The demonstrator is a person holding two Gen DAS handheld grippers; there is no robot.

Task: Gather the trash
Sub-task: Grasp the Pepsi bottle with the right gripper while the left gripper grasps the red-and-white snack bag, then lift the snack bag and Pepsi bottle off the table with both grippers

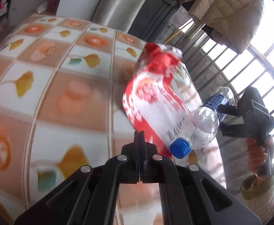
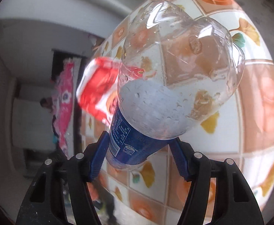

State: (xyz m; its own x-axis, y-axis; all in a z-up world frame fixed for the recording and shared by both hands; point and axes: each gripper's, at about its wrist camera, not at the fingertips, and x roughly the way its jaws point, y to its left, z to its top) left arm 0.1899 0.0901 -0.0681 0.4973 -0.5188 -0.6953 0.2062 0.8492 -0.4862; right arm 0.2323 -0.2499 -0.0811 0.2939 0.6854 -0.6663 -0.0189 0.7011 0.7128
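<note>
My left gripper (image 1: 139,134) is shut, its black fingers pressed together on the lower edge of a crumpled red and white wrapper (image 1: 155,93). The wrapper stands tilted in the air above the table's right edge and shows blurred in the right wrist view (image 2: 97,90). My right gripper (image 2: 138,155) is shut on a clear plastic bottle (image 2: 174,75), its blue pads (image 2: 97,161) pressing on the blue label. In the left wrist view the bottle (image 1: 200,129) points its blue cap (image 1: 180,148) toward me, beside the wrapper, with the right gripper (image 1: 225,119) behind it.
Below lies a table (image 1: 43,78) covered in a cloth of orange and leaf-patterned squares. A barred window (image 1: 249,69) and a hanging beige quilted coat (image 1: 229,11) are at the right. A hand (image 1: 257,153) holds the right gripper. A pink cloth (image 2: 63,103) hangs by a doorway.
</note>
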